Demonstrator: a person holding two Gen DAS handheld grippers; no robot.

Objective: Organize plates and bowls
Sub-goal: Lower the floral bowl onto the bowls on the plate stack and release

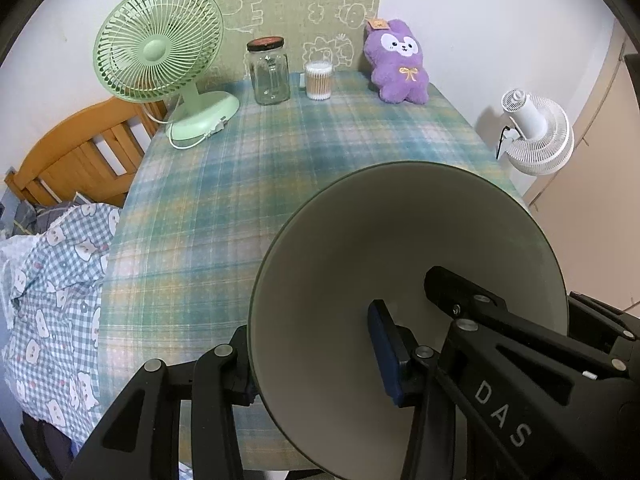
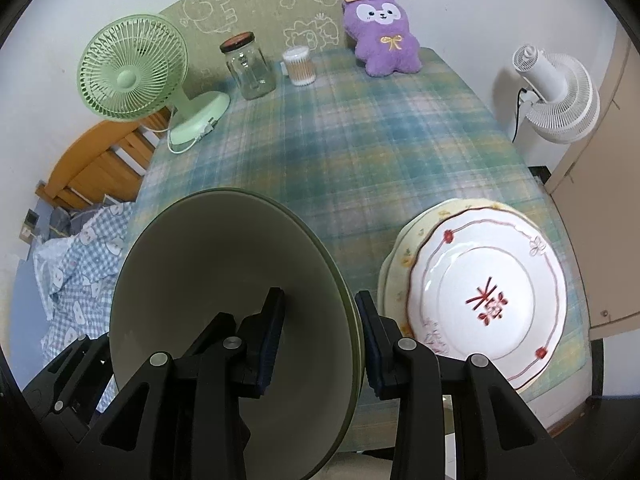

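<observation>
— What have you got in your tongs?

— Both pairs are clamped on the same grey-green bowl (image 1: 408,280). My left tongs (image 1: 316,364) pinch its rim, one blue pad inside the bowl and the other finger outside, behind the wall. My right tongs (image 2: 320,340) grip the opposite rim the same way, one pad inside and one outside.

— Where is the bowl (image 2: 236,304)?

— Tilted on edge, its opening turned towards the left camera, at the near edge of the table (image 1: 280,160). Whether it touches the plaid cloth I cannot tell.

— And the plates?

— Just right of the bowl lies a white plate with a red character (image 2: 488,296), stacked on a cream plate with small flowers (image 2: 400,256), flat near the table's right corner.

— Anything else up there?

— At the far end, well apart from the dishes: a green fan (image 1: 160,48), a glass jar (image 1: 269,72), a tub of cotton swabs (image 1: 319,80) and a purple plush toy (image 1: 400,64). A white fan (image 2: 556,84) stands beyond the right edge.
</observation>
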